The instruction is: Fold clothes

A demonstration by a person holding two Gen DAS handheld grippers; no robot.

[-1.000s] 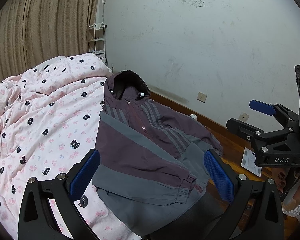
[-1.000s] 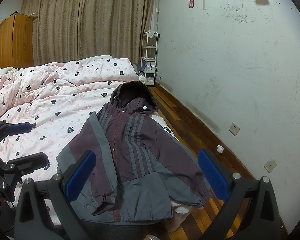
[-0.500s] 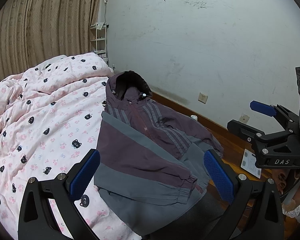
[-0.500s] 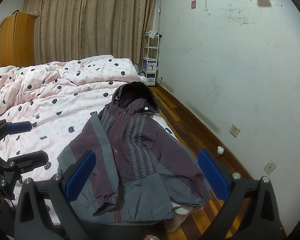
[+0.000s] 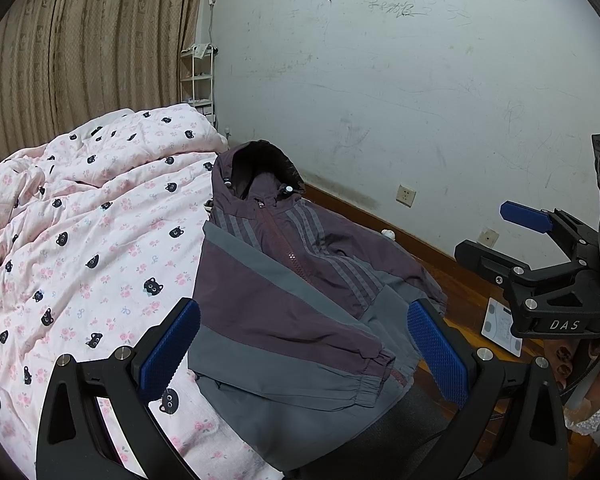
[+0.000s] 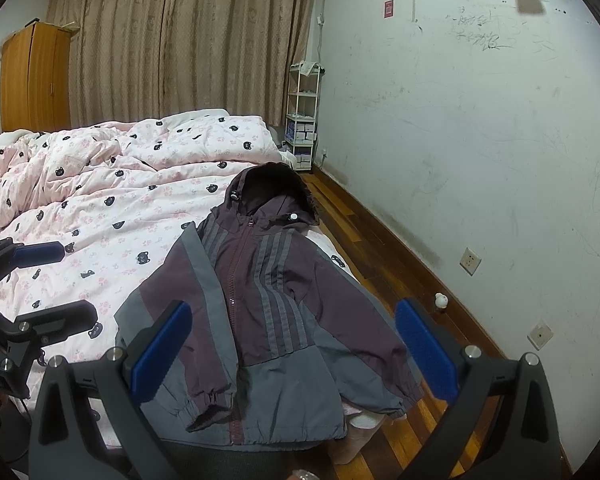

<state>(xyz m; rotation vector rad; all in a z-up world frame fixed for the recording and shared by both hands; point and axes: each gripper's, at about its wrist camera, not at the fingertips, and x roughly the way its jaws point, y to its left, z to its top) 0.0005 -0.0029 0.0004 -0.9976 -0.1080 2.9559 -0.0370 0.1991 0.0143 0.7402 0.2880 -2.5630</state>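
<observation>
Purple-and-grey hooded zip jacket (image 6: 260,312) lies face up at the corner of the bed, on the pink cat-print duvet (image 6: 112,216). One sleeve's folded across the chest; the other sleeve, hood & hem aren't done yet. Left gripper (image 5: 304,344) & right gripper (image 6: 292,344) both spread wide, empty, above it. Hem's partly cut off by the gripper frames.

Pink cat-print quilt (image 6: 112,184), brown curtains (image 6: 180,40), white shelf (image 6: 302,116), wooden wardrobe (image 6: 34,80).

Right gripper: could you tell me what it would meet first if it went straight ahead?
Most likely the jacket on the bed; the open right gripper points at its lower front, though depth is unclear.
</observation>
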